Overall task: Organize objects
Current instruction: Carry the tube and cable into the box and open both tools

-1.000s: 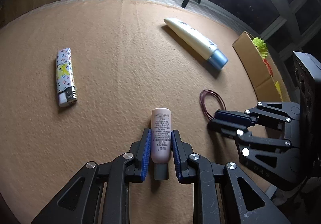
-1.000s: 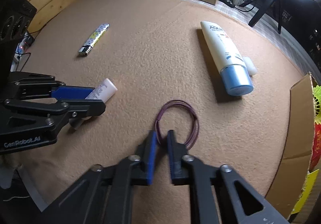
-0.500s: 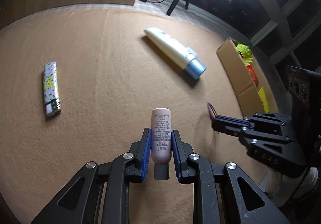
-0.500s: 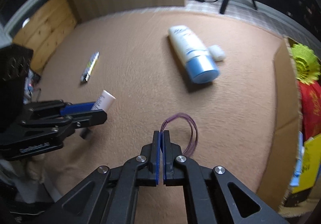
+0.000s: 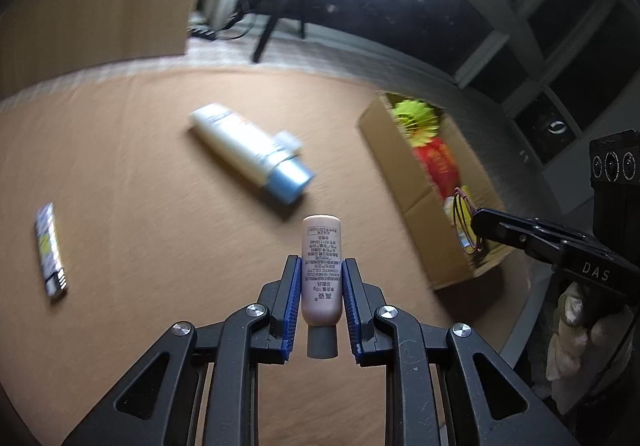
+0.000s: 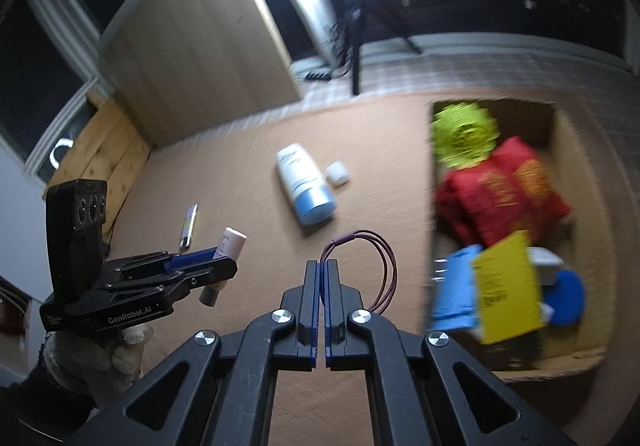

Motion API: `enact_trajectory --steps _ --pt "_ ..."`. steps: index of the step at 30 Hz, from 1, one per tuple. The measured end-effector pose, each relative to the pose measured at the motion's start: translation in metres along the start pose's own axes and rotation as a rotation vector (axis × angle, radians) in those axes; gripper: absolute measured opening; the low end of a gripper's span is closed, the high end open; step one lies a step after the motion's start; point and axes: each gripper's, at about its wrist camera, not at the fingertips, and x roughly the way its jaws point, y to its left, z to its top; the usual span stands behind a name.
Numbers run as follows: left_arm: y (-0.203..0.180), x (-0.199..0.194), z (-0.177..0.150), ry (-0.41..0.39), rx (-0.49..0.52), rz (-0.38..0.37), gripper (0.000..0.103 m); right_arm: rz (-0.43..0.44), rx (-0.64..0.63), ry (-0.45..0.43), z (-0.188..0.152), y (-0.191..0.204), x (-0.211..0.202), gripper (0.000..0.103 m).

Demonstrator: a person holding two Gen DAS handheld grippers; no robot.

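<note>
My left gripper (image 5: 321, 266) is shut on a small pink tube (image 5: 322, 270) with a grey cap, held in the air above the tan table; it also shows in the right wrist view (image 6: 228, 246). My right gripper (image 6: 322, 266) is shut on a thin purple hair tie (image 6: 372, 270), lifted above the table beside the cardboard box (image 6: 430, 206); the hair tie also shows in the left wrist view (image 5: 464, 222). A large white tube with a blue cap (image 5: 252, 154) and a patterned lighter (image 5: 50, 254) lie on the table.
The open cardboard box (image 5: 404, 174) at the right table edge holds a yellow-green paper item (image 6: 464, 134), red packets (image 6: 500, 198), a yellow card (image 6: 508, 290) and blue items. A small white object (image 6: 337, 173) lies beside the large tube. A ring light shines at the back.
Both grippers have risen from the table and tilted up. The right gripper closed on the hair tie and carried it toward the box. The left still holds the pink tube.
</note>
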Motion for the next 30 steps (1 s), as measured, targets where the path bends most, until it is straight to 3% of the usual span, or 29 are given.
enact_trajectory --steps 11,19,30 --pt "-0.088 0.037 0.031 0.013 0.135 -0.085 0.022 -0.109 0.096 -0.08 -0.009 -0.07 -0.052 0.002" --pt "-0.14 0.071 0.049 0.031 0.196 -0.114 0.022 -0.143 0.145 -0.086 -0.014 -0.104 -0.061 0.002" --pt "-0.162 0.099 0.055 0.053 0.208 -0.106 0.022 -0.147 0.149 -0.081 -0.013 -0.117 -0.059 0.003"
